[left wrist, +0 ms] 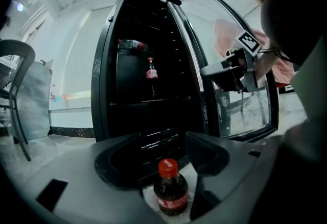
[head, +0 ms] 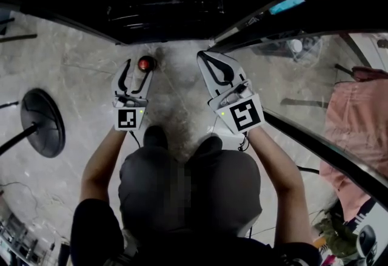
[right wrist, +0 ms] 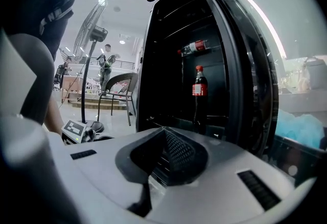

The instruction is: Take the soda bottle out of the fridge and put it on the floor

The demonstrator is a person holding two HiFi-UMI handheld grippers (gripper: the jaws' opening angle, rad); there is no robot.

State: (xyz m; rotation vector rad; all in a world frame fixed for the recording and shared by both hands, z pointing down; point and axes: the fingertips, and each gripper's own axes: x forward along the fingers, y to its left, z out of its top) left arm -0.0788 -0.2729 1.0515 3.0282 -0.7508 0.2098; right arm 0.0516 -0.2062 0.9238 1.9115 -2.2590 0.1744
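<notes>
The round, red-capped soda bottle stands on the glossy marbled floor below the left gripper's spread fingers, while the right gripper's fingers are pressed together, empty.

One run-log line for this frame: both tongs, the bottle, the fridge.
left tongs: open, soda bottle below, ungripped | soda bottle: upright on floor | right tongs: shut, empty | fridge door: open

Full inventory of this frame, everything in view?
soda bottle: 1, dark, red cap, upright on floor below left jaws
fridge: 1, black, glass door open
standing bottle: 1, dark, red label, fridge shelf
lying bottle: 1, red label, shelf above
fan: 1, black, left of fridge
chair: 1, dark, near fan
pink cloth: 1, behind glass door
left gripper: 1, white, open, empty
right gripper: 1, white, shut, empty
</notes>
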